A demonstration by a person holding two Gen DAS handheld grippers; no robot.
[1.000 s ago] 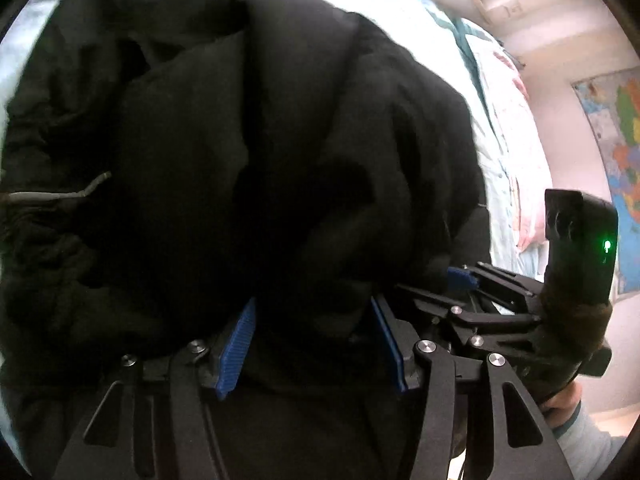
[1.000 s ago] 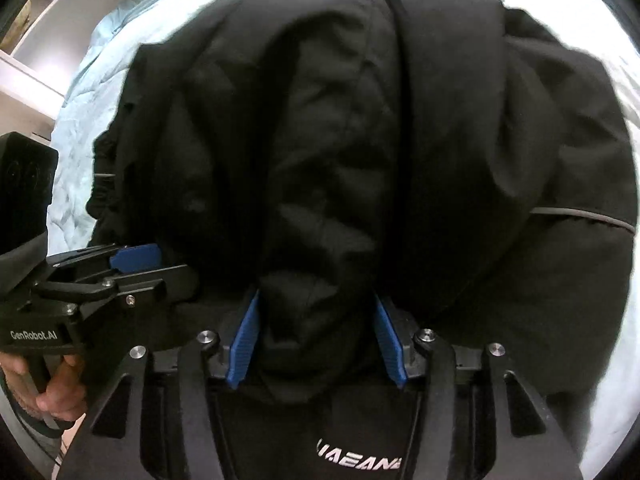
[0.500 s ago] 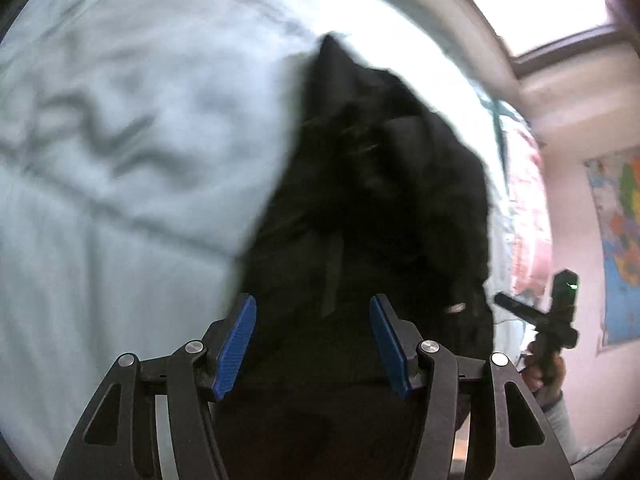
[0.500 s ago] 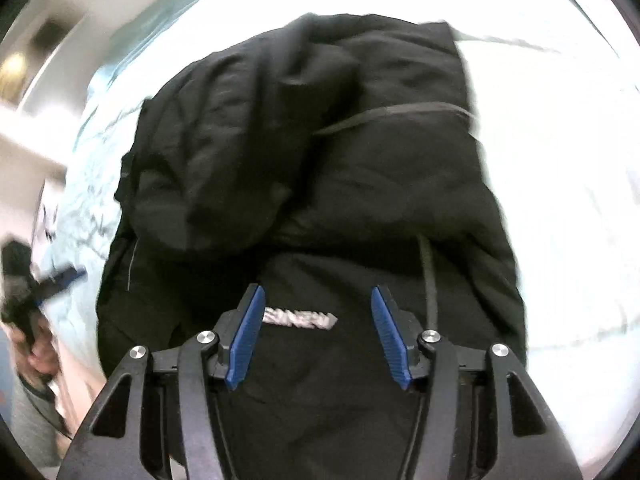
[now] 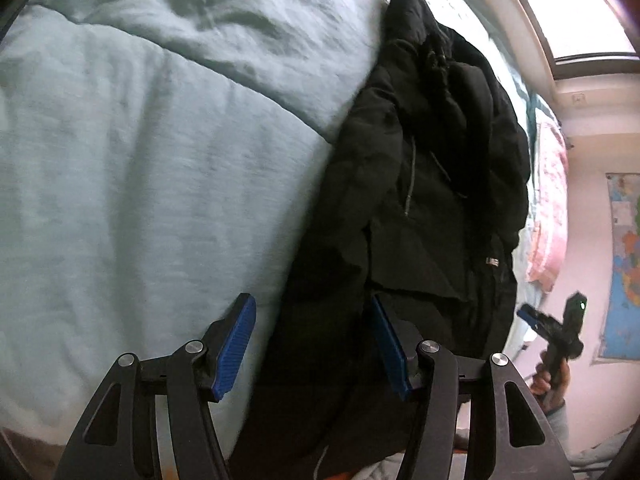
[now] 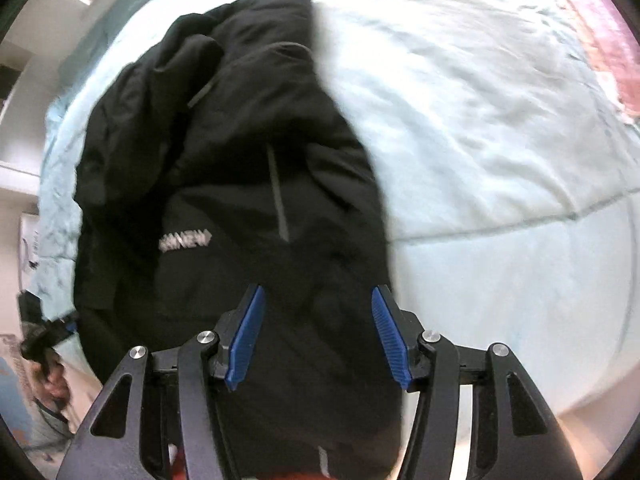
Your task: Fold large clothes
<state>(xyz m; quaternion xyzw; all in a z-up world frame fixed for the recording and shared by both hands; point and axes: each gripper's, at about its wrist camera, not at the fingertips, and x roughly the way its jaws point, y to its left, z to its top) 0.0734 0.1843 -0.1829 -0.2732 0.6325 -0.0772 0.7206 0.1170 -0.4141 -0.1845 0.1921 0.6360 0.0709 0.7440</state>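
On the bed point(image 5: 120, 160), black jacket point(image 5: 432, 184) lies folded lengthwise. Left gripper point(image 5: 312, 344) and right gripper point(image 6: 316, 336), previously pinching its cloth, now stand spread and empty above it; that fold appears complete.

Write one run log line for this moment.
left gripper: open | right gripper: open | black jacket: bundled on bed, not held

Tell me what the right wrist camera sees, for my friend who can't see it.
A bulky black padded jacket lies bunched on a pale blue quilted bed cover. The right claw, with blue pads, hangs open over the jacket's near end.
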